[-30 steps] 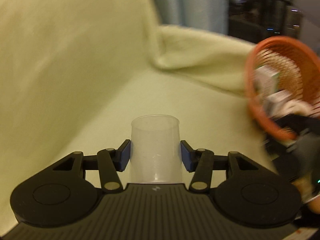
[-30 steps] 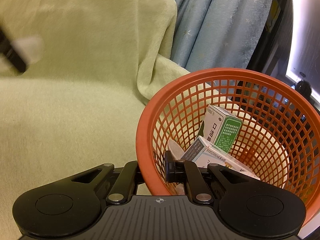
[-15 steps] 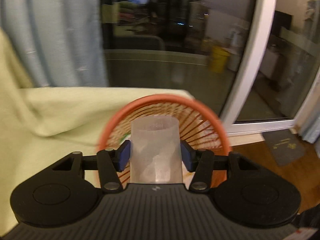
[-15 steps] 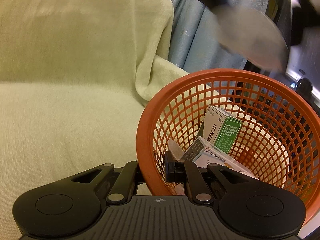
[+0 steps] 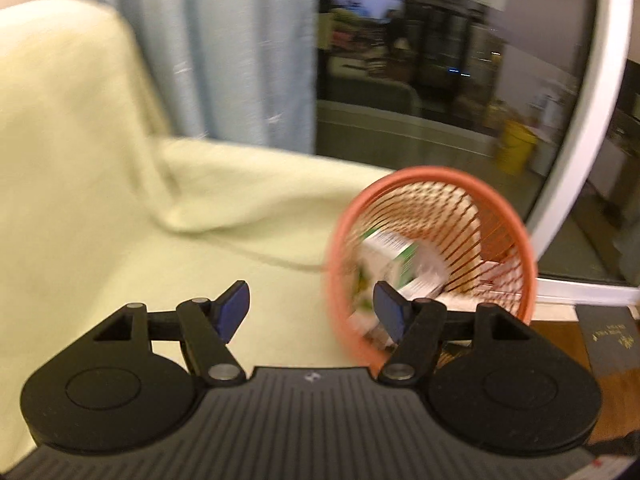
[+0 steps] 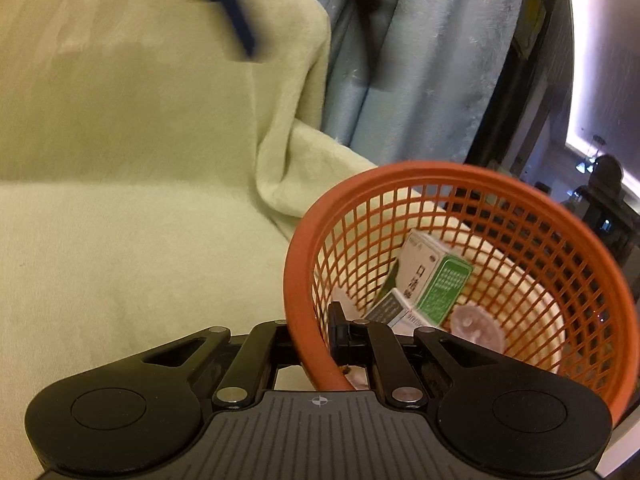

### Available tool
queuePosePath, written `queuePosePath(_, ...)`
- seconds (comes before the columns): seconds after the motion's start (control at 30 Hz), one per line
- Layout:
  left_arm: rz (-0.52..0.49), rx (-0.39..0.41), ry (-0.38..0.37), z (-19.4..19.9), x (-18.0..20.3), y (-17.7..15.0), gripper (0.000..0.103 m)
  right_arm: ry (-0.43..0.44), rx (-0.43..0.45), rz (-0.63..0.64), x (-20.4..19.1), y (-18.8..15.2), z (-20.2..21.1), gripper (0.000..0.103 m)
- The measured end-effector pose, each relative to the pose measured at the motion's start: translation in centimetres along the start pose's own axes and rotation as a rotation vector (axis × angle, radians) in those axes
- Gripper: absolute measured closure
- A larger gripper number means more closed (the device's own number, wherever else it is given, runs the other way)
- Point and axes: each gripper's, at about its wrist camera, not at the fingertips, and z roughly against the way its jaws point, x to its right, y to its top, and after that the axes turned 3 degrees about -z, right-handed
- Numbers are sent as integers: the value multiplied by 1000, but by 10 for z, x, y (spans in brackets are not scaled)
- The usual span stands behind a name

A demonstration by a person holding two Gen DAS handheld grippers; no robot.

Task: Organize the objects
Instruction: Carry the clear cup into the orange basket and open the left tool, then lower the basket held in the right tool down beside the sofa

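My right gripper is shut on the near rim of the orange mesh basket and holds it tilted over the sofa. Inside lie a green and white box, a second white box and a clear plastic cup on its side. My left gripper is open and empty above the sofa seat, left of the basket. One of its blue pads shows at the top of the right wrist view.
A pale green blanket covers the sofa seat and back. Blue curtains hang behind it. A glass door with a white frame stands to the right, and a wooden floor lies below it.
My left gripper carried the clear cup over the basket, opened and let it go. The cup now lies in the basket. The left gripper has swung back to the left. The right gripper has not moved.
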Motion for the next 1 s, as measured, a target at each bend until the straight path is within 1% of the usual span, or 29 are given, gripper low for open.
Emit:
queuePosePath(0.1,72,-15,43,20,-12,-25,39,9,-9,11,10,4,0,100)
queuePosePath(0.2,136,-32,59,37,-23,-48,39,37,-13,65,18,4,3,102)
queuePosePath(0.3,178,-45,67,41,-24,-62,39,76,-21,127,29,2,9,103)
queuePosePath(0.37,190,-50,67,40,-21,-65,39,101,-23,161,36,1,12,103)
queuePosePath(0.47,196,-65,71,26,-19,-62,39,150,-19,206,49,-1,15,103)
queuePosePath(0.57,180,-93,93,4,-13,-58,39,224,-10,250,61,-6,20,103)
queuePosePath(0.63,185,-118,84,-14,-9,-53,39,278,-8,287,67,-8,23,103)
queuePosePath(0.73,219,-152,56,-31,-5,-47,40,347,-26,345,77,-6,26,103)
queuePosePath(0.83,271,-200,40,-31,-4,-40,40,423,-81,391,86,4,26,102)
queuePosePath(0.93,298,-253,74,-25,-4,-36,40,486,-135,453,92,12,27,100)
queuePosePath(1.0,342,-283,78,-19,-4,-37,40,526,-162,489,99,15,32,100)
